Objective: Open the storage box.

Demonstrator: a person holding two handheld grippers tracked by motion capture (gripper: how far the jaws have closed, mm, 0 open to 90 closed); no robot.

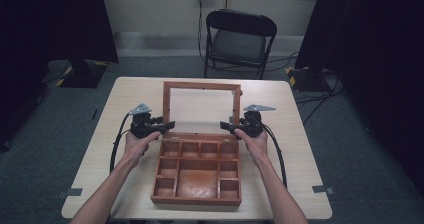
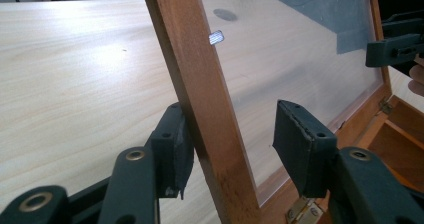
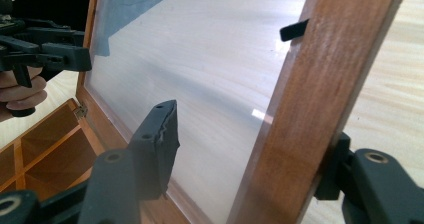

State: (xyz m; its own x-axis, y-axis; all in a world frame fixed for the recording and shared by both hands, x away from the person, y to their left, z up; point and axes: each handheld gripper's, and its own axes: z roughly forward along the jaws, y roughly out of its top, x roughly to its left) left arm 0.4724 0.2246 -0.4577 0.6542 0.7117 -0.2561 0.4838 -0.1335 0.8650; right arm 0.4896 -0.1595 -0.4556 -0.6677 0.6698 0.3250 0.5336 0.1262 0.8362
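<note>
A wooden compartment box (image 1: 197, 176) lies on the table with its glass-paned lid (image 1: 201, 86) standing upright at the hinge. My left gripper (image 1: 166, 126) is open and straddles the lid's left side rail (image 2: 200, 94); one pad (image 2: 172, 149) sits against the rail's outer face, the other pad (image 2: 300, 144) stands apart over the glass. My right gripper (image 1: 227, 127) is open around the right side rail (image 3: 310, 109), its inner pad (image 3: 157, 141) well clear of the glass. The right gripper (image 2: 395, 49) appears across the pane in the left gripper view, and the left gripper (image 3: 50, 54) likewise in the right gripper view.
The light wooden table (image 1: 125, 99) has bare surface behind and beside the box. A black folding chair (image 1: 240, 36) stands beyond the far edge. Dark curtains flank the room, and a stand base (image 1: 82, 74) sits on the floor at the left.
</note>
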